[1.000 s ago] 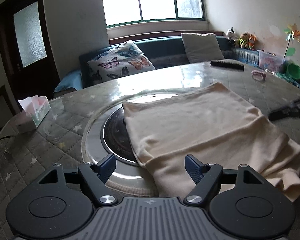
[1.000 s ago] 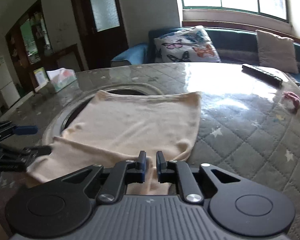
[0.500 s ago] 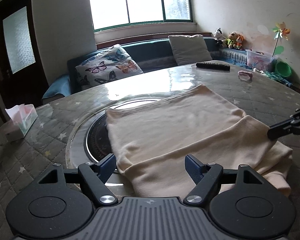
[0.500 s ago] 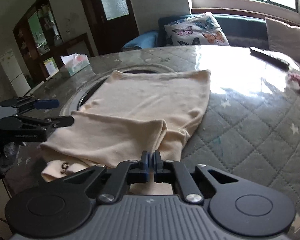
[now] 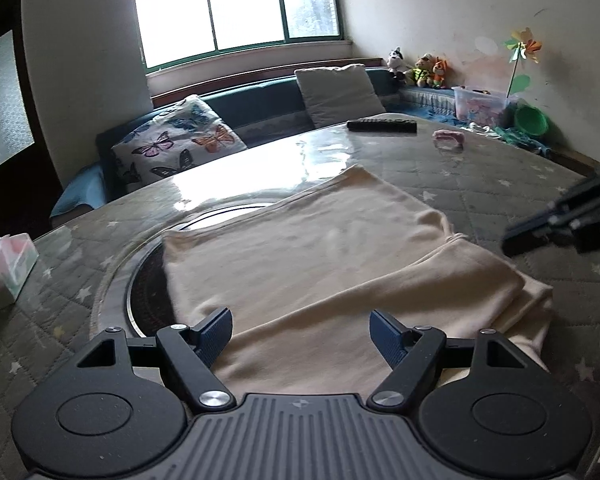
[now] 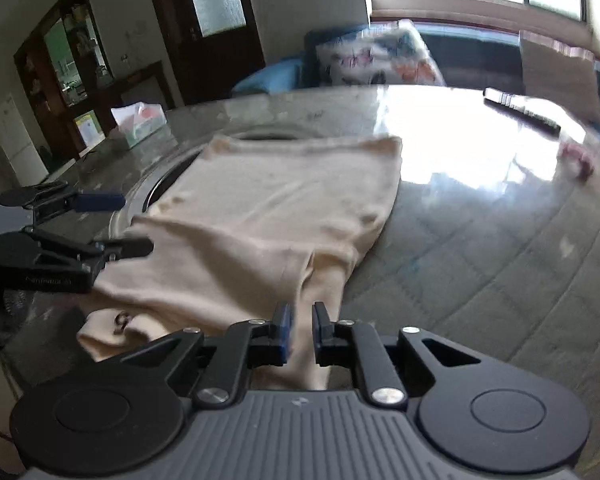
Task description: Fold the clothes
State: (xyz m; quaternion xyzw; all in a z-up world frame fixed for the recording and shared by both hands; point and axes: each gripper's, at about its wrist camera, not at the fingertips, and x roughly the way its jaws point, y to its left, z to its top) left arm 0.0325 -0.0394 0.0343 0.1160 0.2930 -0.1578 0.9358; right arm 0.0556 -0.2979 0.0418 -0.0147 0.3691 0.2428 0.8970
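Observation:
A cream garment (image 5: pixel 320 248) lies folded on the round table, partly over the dark round inset (image 5: pixel 148 292). My left gripper (image 5: pixel 300 320) hovers open over the garment's near edge, with nothing pinched. In the right wrist view the left gripper (image 6: pixel 136 224) stands at the garment's (image 6: pixel 280 200) left side. My right gripper (image 6: pixel 300 312) is just above the garment's near corner. Its jaws are opening, a narrow gap shows, and nothing is between the pads. From the left wrist view the right gripper (image 5: pixel 516 240) hangs just off the garment's right edge.
A tissue box (image 5: pixel 8 268) stands at the table's left edge. A black remote (image 5: pixel 382 125) and a small pink item (image 5: pixel 448 138) lie at the far side. Behind the table is a sofa with a butterfly cushion (image 5: pixel 176 148).
The left gripper has slid sideways along the garment's near edge, still open. The right gripper's jaws closed fully and have parted slightly again. The garment lies as before.

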